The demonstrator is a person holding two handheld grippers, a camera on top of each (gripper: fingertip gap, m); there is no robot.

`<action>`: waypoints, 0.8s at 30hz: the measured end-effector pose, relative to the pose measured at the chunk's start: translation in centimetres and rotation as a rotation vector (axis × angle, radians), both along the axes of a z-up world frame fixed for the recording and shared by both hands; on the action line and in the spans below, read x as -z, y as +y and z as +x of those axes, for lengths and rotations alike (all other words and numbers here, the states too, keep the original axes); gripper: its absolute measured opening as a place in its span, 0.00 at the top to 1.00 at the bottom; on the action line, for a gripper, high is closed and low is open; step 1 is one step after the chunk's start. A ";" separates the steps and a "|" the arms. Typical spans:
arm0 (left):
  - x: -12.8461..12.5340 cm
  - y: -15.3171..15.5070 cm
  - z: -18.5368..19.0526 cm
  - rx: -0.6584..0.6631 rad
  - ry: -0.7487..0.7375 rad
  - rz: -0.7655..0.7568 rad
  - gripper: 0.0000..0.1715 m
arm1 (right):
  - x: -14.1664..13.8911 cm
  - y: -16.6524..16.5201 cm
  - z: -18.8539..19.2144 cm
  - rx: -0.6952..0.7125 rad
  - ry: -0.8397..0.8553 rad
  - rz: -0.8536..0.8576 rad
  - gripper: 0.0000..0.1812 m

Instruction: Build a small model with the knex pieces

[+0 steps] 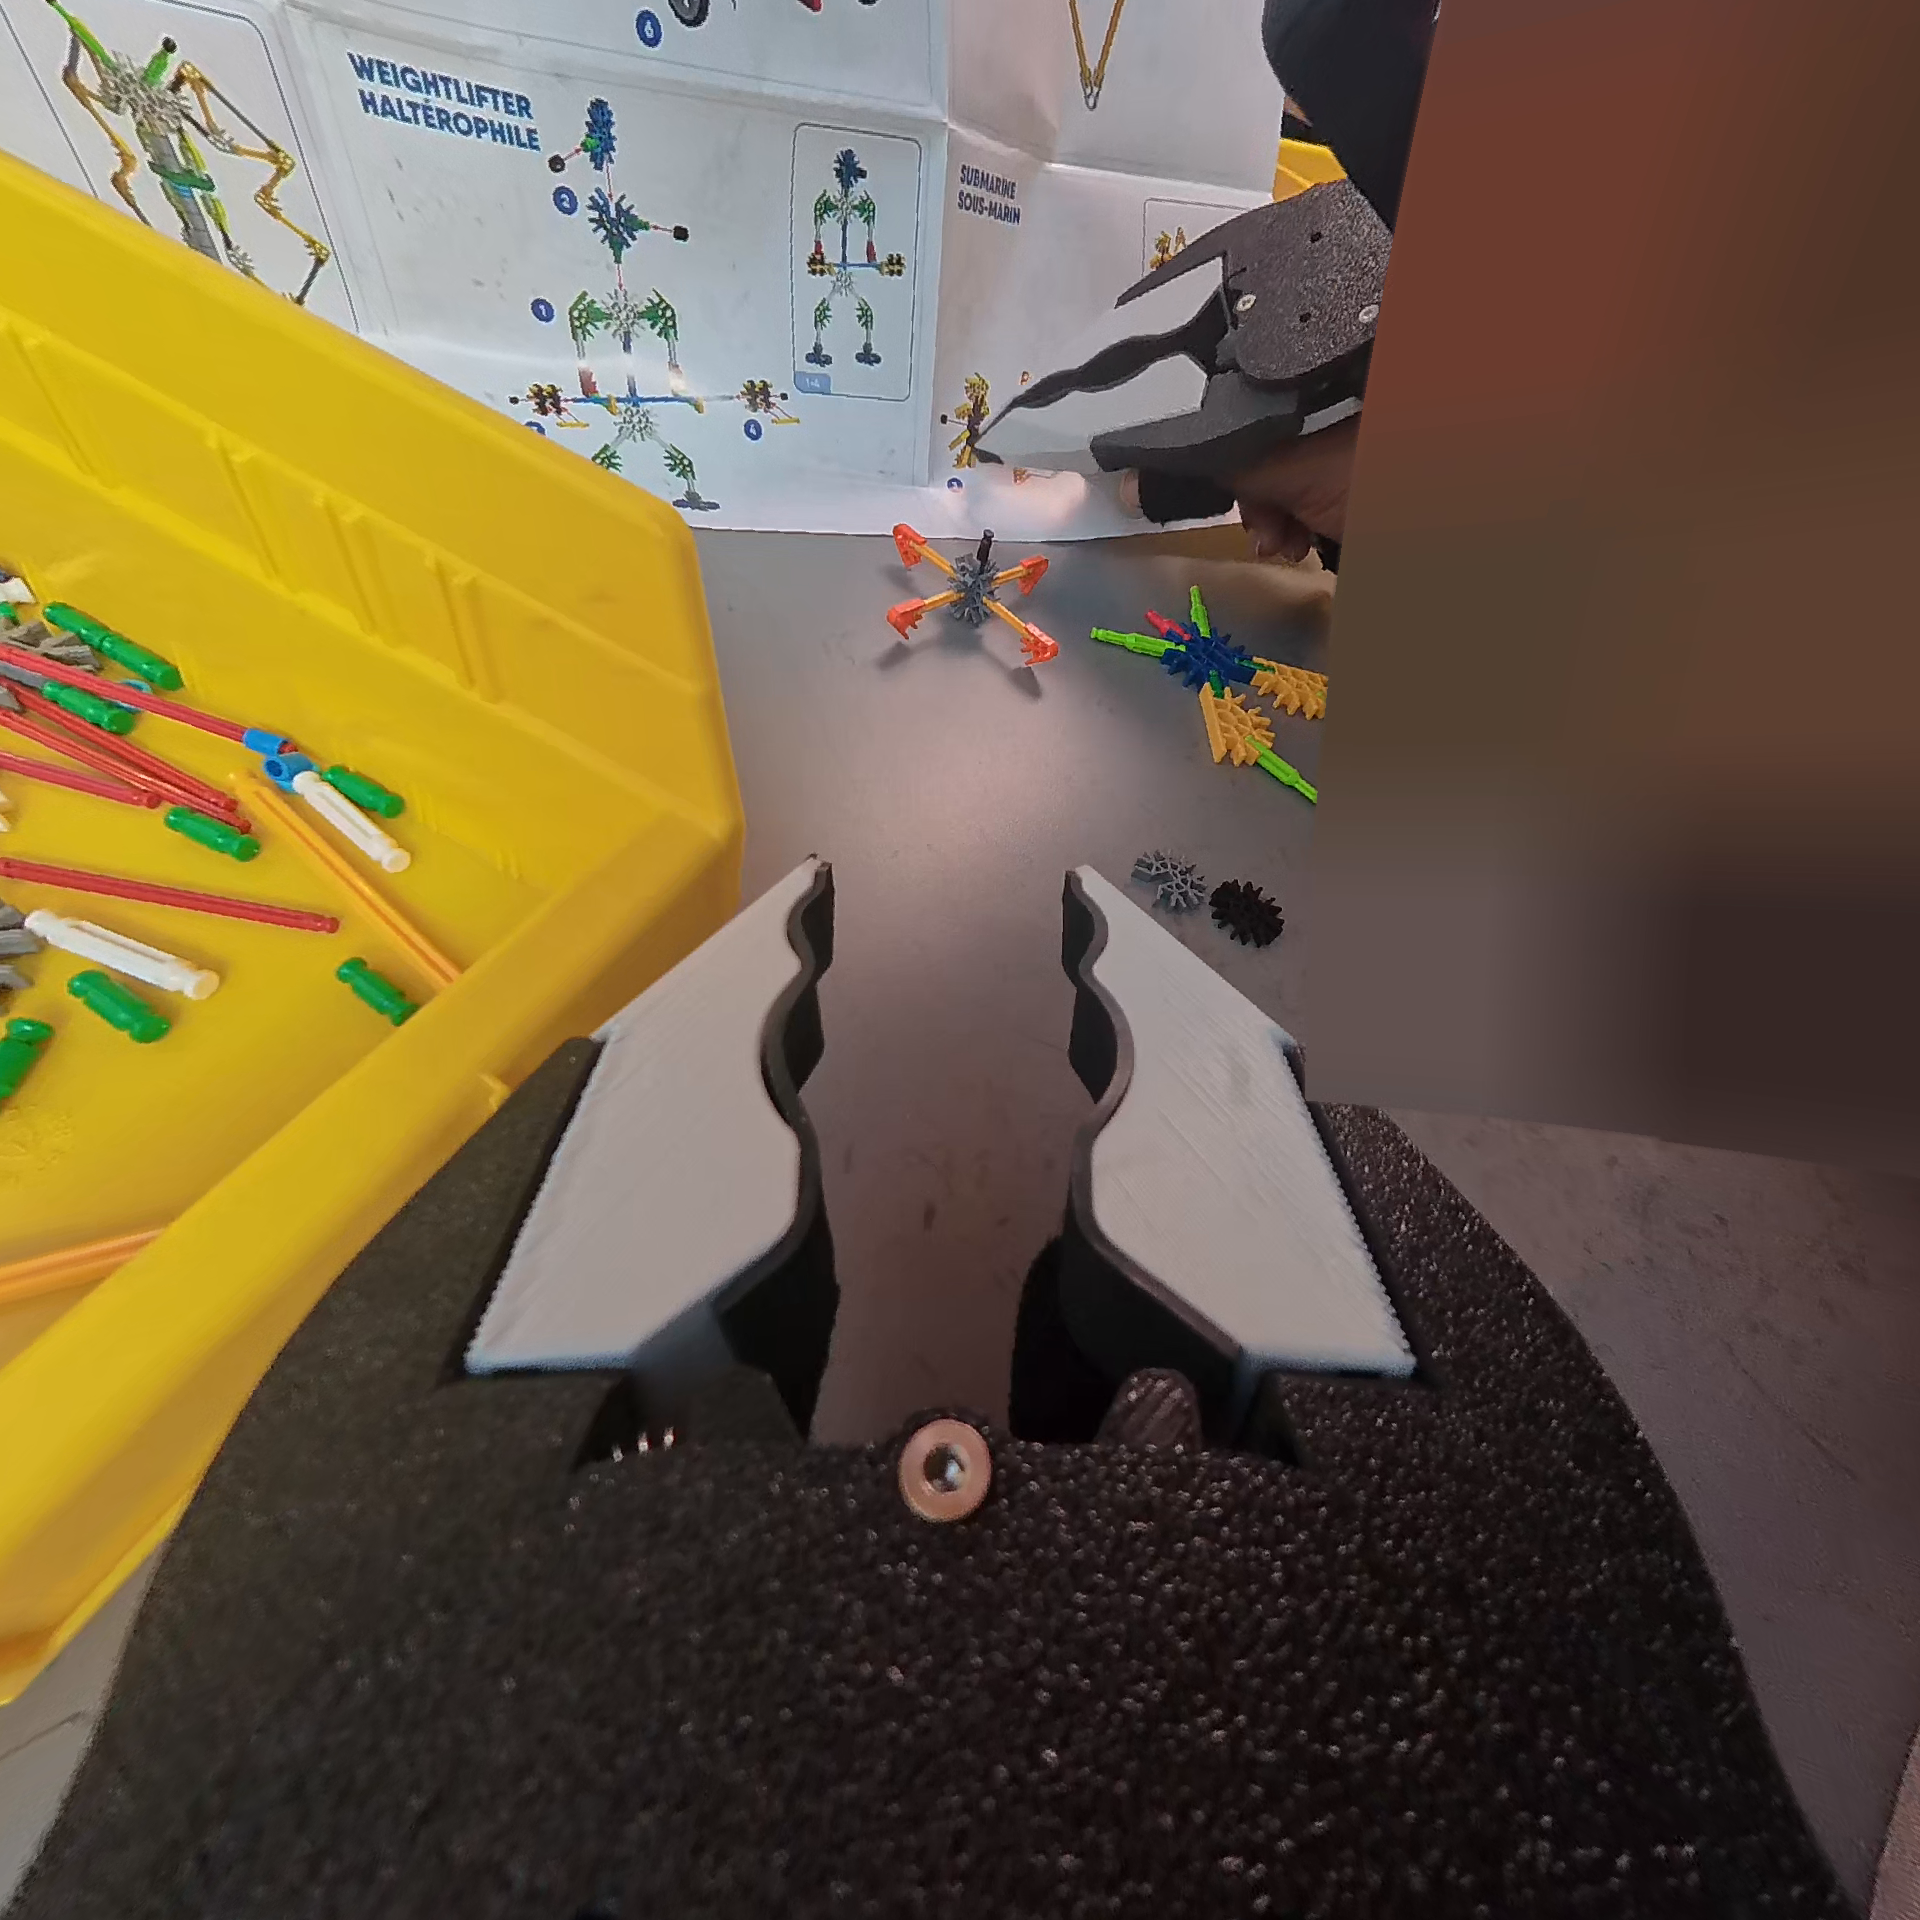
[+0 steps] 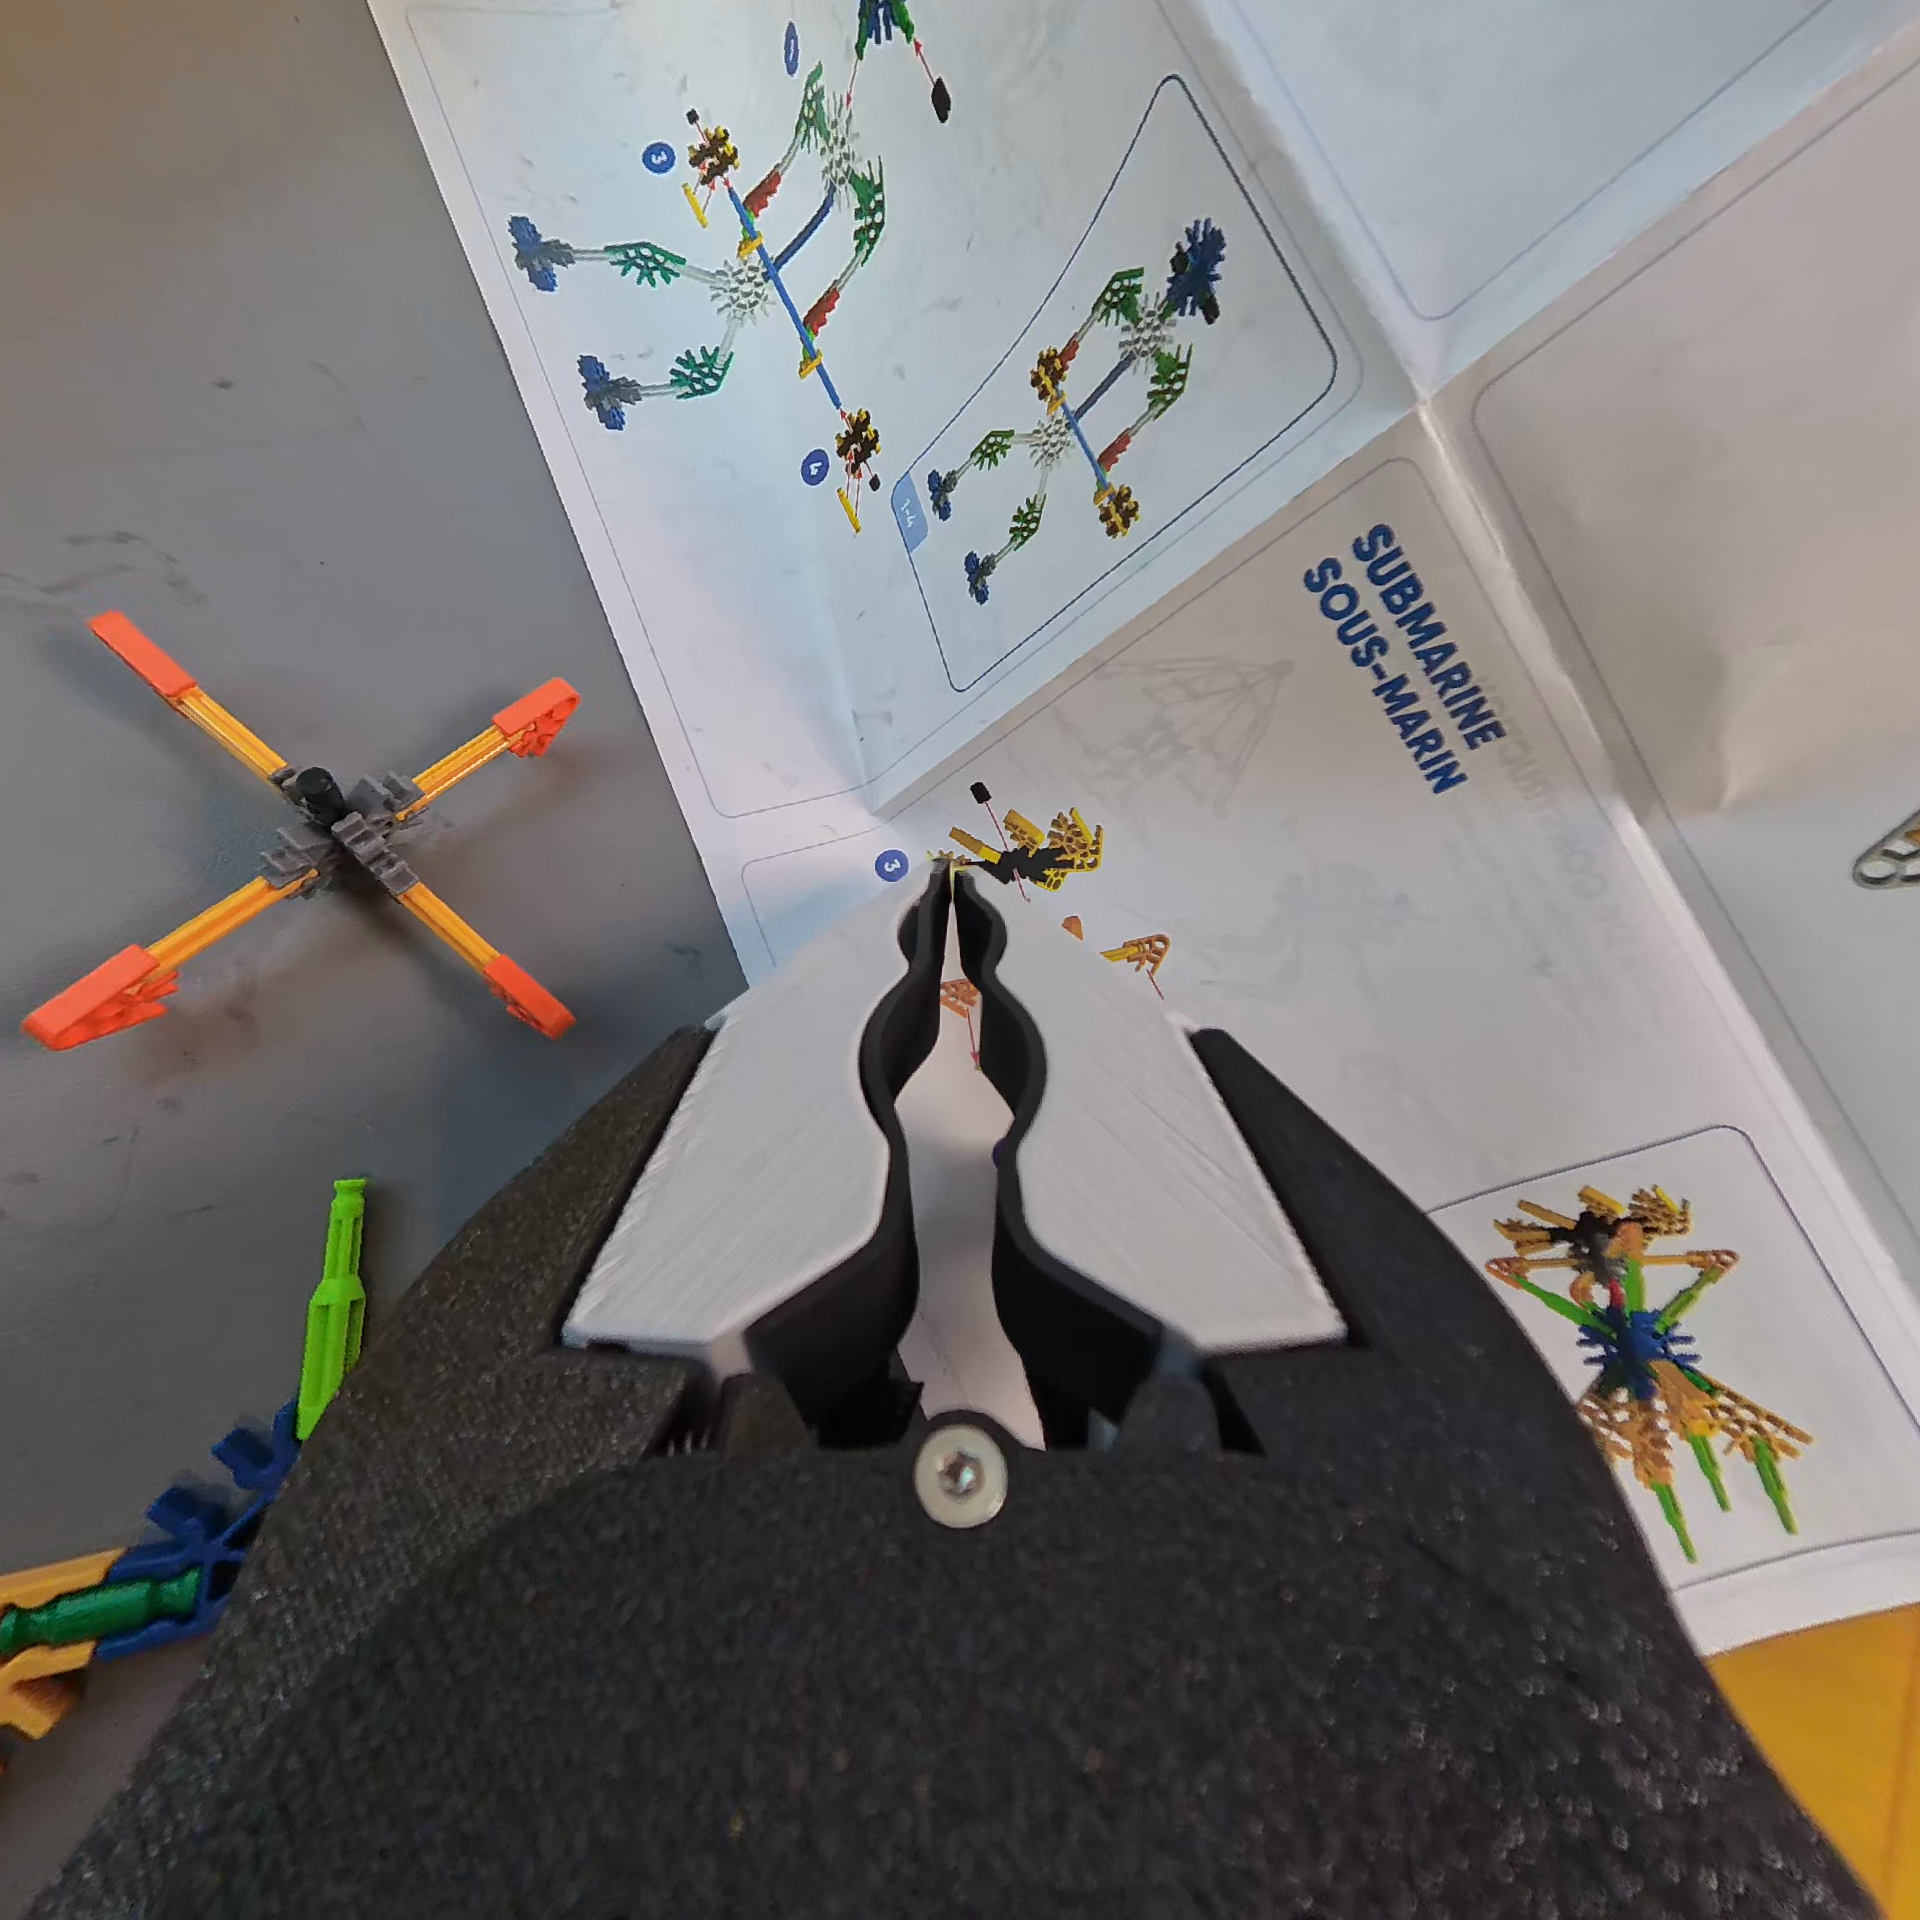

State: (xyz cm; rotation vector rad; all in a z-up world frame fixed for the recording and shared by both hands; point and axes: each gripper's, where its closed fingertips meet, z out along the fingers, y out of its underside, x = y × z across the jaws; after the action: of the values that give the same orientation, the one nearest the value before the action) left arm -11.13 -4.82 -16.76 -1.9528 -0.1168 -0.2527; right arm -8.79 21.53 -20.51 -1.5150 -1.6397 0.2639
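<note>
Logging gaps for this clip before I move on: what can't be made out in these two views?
- Left wrist view: a blurred patch covers the right side, cutting off the blue-hub piece and the hand under the right gripper.
- Left wrist view: the yellow bin runs off the left edge; its contents are partly unseen.
- Right wrist view: the right gripper's body hides part of the sheet.
- Whether its closed tips pinch the sheet: cannot tell.
- Left gripper: open, empty.

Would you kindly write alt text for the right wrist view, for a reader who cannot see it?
The right gripper, jaws closed with nothing between them, points its tips at a printed instruction sheet lying on a grey table. To its left lies an orange-and-yellow cross-shaped toy assembly with a grey hub, and a blue, green and yellow assembly shows at lower left.
</note>
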 end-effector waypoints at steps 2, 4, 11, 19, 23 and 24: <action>0.0 0.0 0.1 0.007 0.003 -0.001 0.73 | -0.3 0.2 0.1 0.008 0.013 0.002 1.00; 0.1 0.0 0.2 0.013 0.007 -0.004 0.71 | -0.6 0.4 0.1 0.016 0.030 0.001 0.99; 0.1 -0.1 0.2 0.016 0.000 -0.007 0.67 | -1.0 0.5 0.0 0.024 0.064 0.002 0.98; 0.2 0.0 0.2 0.016 -0.001 -0.009 0.67 | -1.0 0.6 0.0 0.027 0.071 -0.005 0.98; 0.2 0.0 0.2 0.015 0.001 -0.009 0.67 | -1.0 0.5 0.0 0.025 0.071 -0.011 0.98; 0.2 0.0 0.2 0.016 0.002 -0.009 0.67 | -1.0 0.4 0.0 0.023 0.068 -0.011 0.98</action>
State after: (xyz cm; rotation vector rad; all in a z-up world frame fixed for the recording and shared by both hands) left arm -10.90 -4.83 -16.93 -1.9635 -0.1012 -0.2605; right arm -8.83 21.94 -19.49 -1.5161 -1.5689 0.3091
